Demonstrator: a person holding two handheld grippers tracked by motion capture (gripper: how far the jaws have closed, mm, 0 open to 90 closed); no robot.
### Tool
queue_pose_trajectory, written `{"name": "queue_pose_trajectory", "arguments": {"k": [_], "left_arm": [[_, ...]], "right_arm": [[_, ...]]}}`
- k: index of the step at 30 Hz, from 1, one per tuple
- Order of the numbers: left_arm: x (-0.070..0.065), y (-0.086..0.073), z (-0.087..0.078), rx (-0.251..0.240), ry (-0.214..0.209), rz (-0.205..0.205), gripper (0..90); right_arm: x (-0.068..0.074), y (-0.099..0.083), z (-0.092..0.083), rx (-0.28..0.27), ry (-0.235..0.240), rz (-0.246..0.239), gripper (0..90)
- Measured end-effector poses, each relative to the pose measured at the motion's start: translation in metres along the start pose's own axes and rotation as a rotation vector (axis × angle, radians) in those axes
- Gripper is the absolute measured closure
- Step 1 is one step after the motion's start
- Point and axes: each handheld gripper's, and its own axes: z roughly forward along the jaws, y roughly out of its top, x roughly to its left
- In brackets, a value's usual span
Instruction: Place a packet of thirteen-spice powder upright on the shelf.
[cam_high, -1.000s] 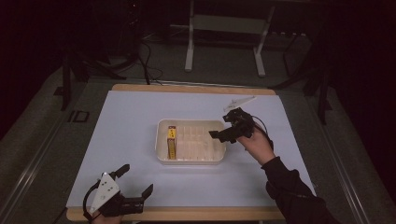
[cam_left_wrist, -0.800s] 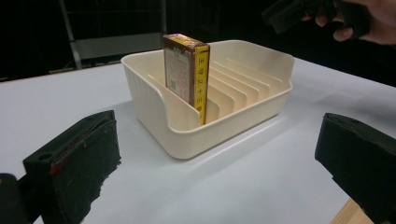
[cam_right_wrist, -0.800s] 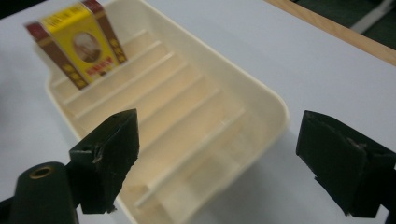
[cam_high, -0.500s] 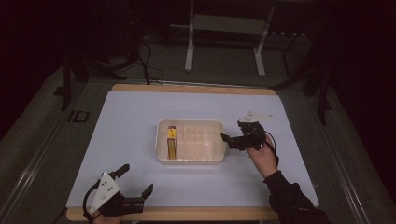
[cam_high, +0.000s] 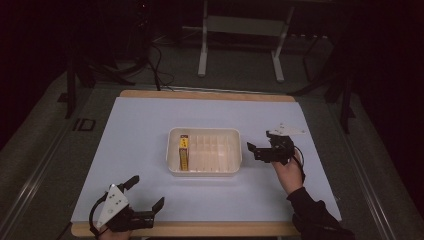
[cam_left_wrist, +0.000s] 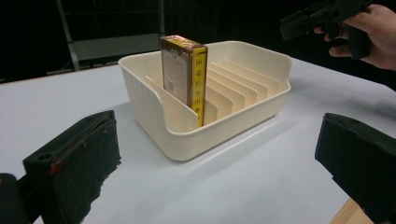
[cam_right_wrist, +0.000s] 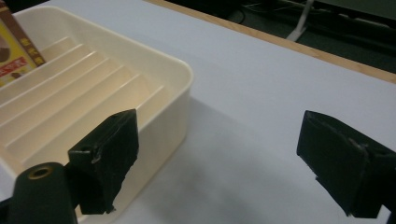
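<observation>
Now we hold both tools wide open and empty, right tool (cam_high: 261, 150) at the tray's (cam_high: 204, 170) three o'clock, left tool (cam_high: 146, 199) at seven, box (cam_high: 184, 152) slotted upright.

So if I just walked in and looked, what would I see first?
Probably the cream tray with ribbed slots in the middle of the white table, with one yellow and brown box standing upright in its leftmost slot. Next, the two black grippers, both open and empty: the right gripper sits just beside the tray's right end, and the left gripper is down by the near edge of the table.
</observation>
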Motion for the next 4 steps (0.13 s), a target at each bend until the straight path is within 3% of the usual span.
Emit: {"name": "queue_pose_trajectory", "arguments": {"k": [4], "left_arm": [[0.0000, 0.0001, -0.0002, -0.002, -0.001, 0.000, 0.0]], "right_arm": [[-0.0006, 0.0006, -0.0003, -0.009, 0.013, 0.001, 12.7]]}}
